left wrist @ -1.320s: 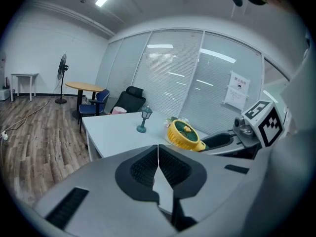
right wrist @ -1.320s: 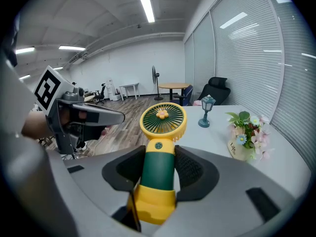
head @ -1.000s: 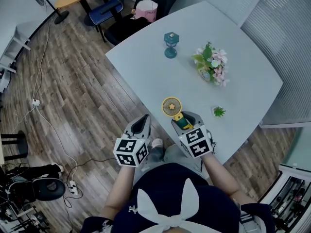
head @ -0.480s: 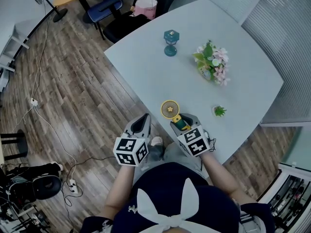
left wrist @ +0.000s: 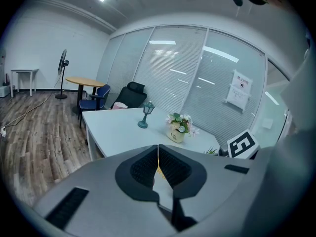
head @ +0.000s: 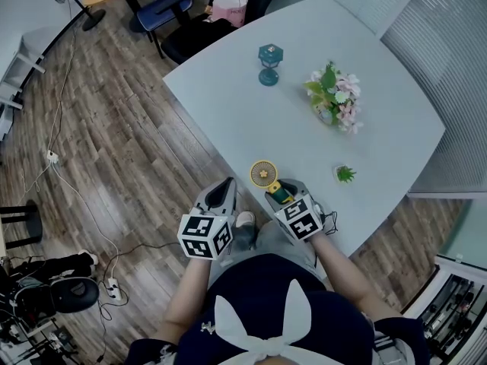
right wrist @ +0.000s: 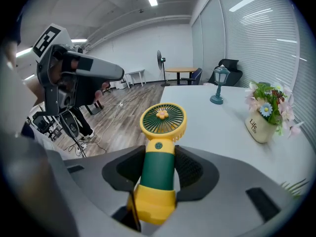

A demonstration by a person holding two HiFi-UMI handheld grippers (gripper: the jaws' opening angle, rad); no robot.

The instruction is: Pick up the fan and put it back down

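The small fan has a round yellow head and a green handle with a yellow base. My right gripper is shut on the green handle, its pads pressing both sides. The fan's head points away from me, over the near edge of the white table. I cannot tell whether the fan touches the table. My left gripper hangs to the left of the right one, off the table's edge, shut and empty.
On the table stand a teal lantern, a flower pot and a tiny green plant. Chairs and a pink bin stand beyond the far corner. Cables run over the wooden floor at left.
My right gripper has come down with the fan in it, nearer to the table's front edge. The left gripper has stayed still.
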